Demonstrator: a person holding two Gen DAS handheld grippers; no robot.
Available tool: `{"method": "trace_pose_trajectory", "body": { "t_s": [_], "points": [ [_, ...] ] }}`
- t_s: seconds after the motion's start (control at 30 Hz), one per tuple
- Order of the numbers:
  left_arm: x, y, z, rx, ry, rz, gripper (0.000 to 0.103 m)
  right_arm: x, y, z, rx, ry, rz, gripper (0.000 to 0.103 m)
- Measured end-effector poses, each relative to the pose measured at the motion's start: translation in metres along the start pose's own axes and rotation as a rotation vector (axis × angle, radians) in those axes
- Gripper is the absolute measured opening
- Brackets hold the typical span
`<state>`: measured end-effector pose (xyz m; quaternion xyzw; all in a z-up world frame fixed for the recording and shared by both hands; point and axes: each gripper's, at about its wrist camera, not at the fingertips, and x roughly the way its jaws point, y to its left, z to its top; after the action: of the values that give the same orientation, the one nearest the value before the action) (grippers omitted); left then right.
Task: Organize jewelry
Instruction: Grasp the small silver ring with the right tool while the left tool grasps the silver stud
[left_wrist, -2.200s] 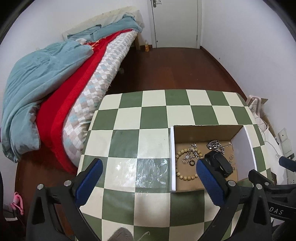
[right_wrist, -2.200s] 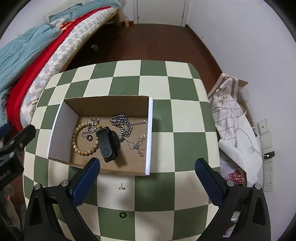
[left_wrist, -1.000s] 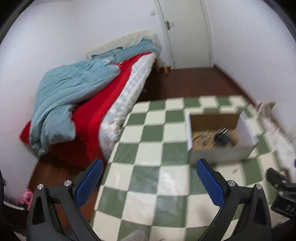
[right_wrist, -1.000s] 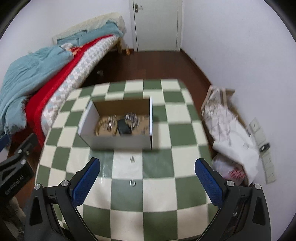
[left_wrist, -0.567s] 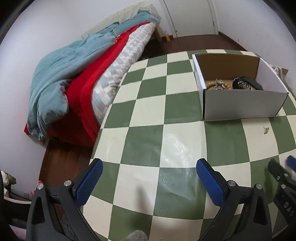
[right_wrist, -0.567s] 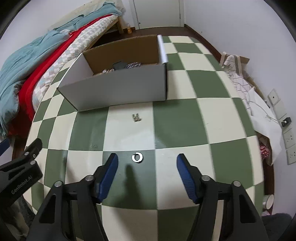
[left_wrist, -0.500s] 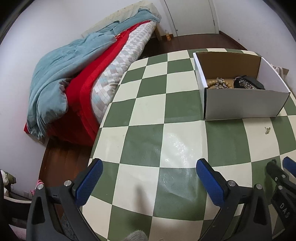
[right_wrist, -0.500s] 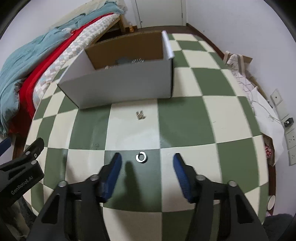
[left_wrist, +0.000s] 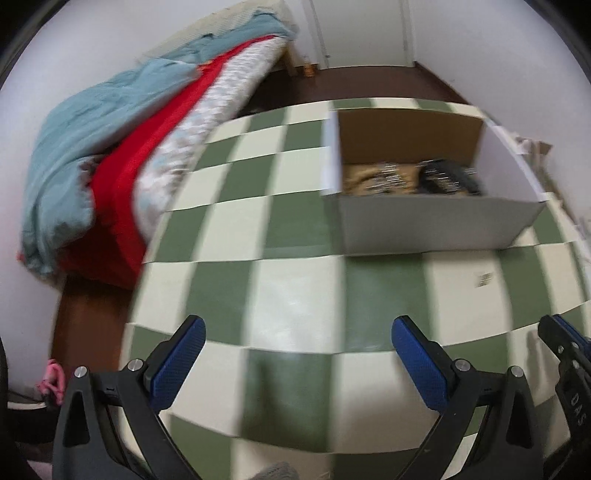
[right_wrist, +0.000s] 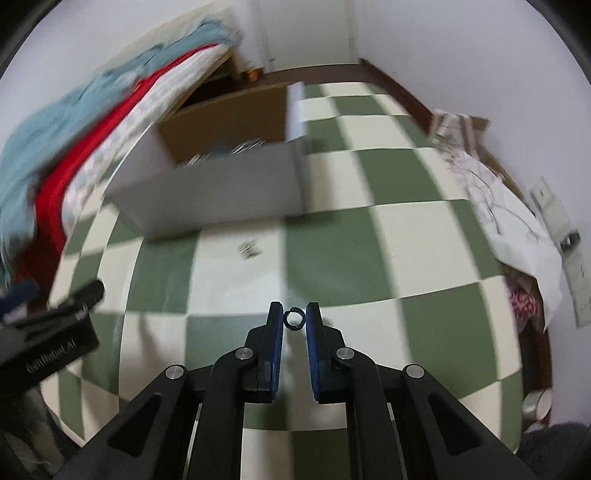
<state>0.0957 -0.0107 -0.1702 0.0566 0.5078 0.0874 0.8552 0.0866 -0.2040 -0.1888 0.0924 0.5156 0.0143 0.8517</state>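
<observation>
Left gripper (left_wrist: 295, 350): we hold it low over the near edge of the worktop (left_wrist: 295, 288), its two blue-padded fingers (left_wrist: 177, 354) spread wide with nothing between them; in the right wrist view its black body (right_wrist: 48, 332) sits at the left edge.

Box (left_wrist: 424, 221): one open cardboard box, white outside and brown inside, stands on the checked worktop ahead of the left gripper and to its right. Inside we see a blurred heap of jewelry (left_wrist: 384, 177) of beads and chains, with one dark item (left_wrist: 447, 177) to its right; we cannot count the pieces.

Small metal piece (right_wrist: 248, 248): one, loose on a cream square just in front of the box's near wall, apart from both grippers.

Right gripper (right_wrist: 294, 318): we hold it low and pointing toward the box, its fingers (right_wrist: 275, 332) drawn close together. One small dark ring (right_wrist: 294, 318) sits between the fingertips; a sliver of gap shows on either side, so we cannot tell whether the pads press on it or whether it lies on the worktop.

Bed (left_wrist: 122, 147): one, left of the worktop, with blue and red covers.
</observation>
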Motion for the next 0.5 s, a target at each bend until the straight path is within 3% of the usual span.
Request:
{"method": "trace_pose_trajectory", "body": {
  "t_s": [0.1, 0.3, 0.47, 0.5],
  "points": [
    [0.002, -0.028, 0.009, 0.000, 0.026, -0.106, 0.102, -0.003, -0.024, 0.011, 0.058, -0.013, -0.020, 0.013],
    [0.012, -0.085, 0.019, 0.078, 0.045, -0.188, 0.099, 0.006, -0.057, 0.019, 0.123, -0.001, -0.047, 0.013],
    [0.020, -0.105, 0.020, 0.108, 0.060, -0.206, 0.070, 0.011, -0.070, 0.022, 0.146, 0.005, -0.051, 0.013],
    [0.021, -0.108, 0.020, 0.112, 0.060, -0.208, 0.060, 0.012, -0.072, 0.023, 0.150, 0.005, -0.050, 0.013]
  ]
}}
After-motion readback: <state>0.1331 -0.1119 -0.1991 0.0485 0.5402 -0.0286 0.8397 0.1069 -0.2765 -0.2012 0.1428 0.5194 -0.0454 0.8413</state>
